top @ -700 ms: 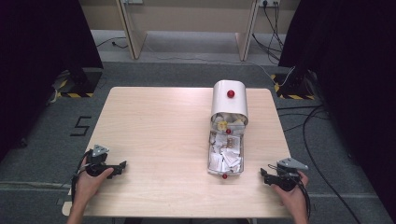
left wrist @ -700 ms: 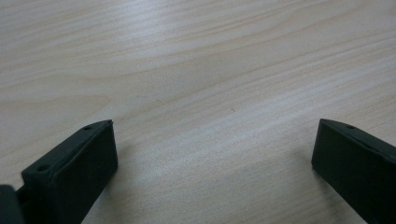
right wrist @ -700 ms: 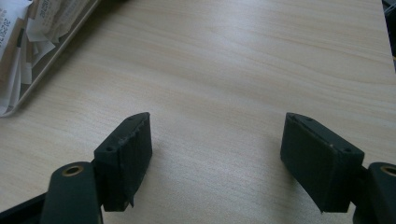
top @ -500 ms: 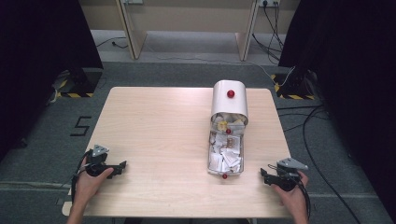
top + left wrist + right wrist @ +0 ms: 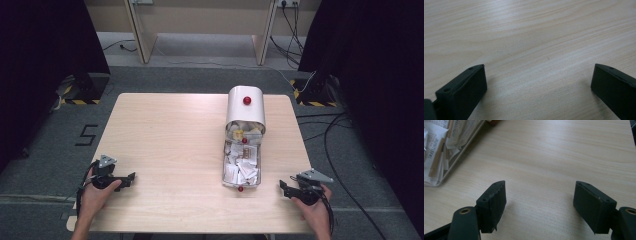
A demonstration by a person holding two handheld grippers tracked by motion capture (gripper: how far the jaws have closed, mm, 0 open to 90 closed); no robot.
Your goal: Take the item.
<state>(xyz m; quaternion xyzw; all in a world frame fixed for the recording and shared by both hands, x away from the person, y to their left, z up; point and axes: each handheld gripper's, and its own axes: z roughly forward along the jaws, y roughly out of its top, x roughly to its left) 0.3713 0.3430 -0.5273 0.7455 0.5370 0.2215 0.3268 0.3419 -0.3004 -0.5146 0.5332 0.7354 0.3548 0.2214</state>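
A white box with a curved top and a red knob (image 5: pixel 245 106) stands at the table's back right. A clear tray (image 5: pixel 225 165) juts out of its front, holding several white paper packets (image 5: pixel 241 165), with a small red knob (image 5: pixel 240 188) on its near end. My left gripper (image 5: pixel 131 177) rests near the front left edge, pointing right; its jaws stand open over bare wood (image 5: pixel 539 66). My right gripper (image 5: pixel 283 187) lies at the front right, pointing left towards the tray, a short way off. It is open with nothing between its jaws (image 5: pixel 540 182). The tray's corner (image 5: pixel 461 157) and packets (image 5: pixel 436 147) lie ahead to its left.
The light wooden table (image 5: pixel 170 140) has bare wood across its left and middle. Dark curtains hang on both sides, and cables run over the grey floor (image 5: pixel 330 130) to the right. A person's hands hold both grippers at the table's near edge.
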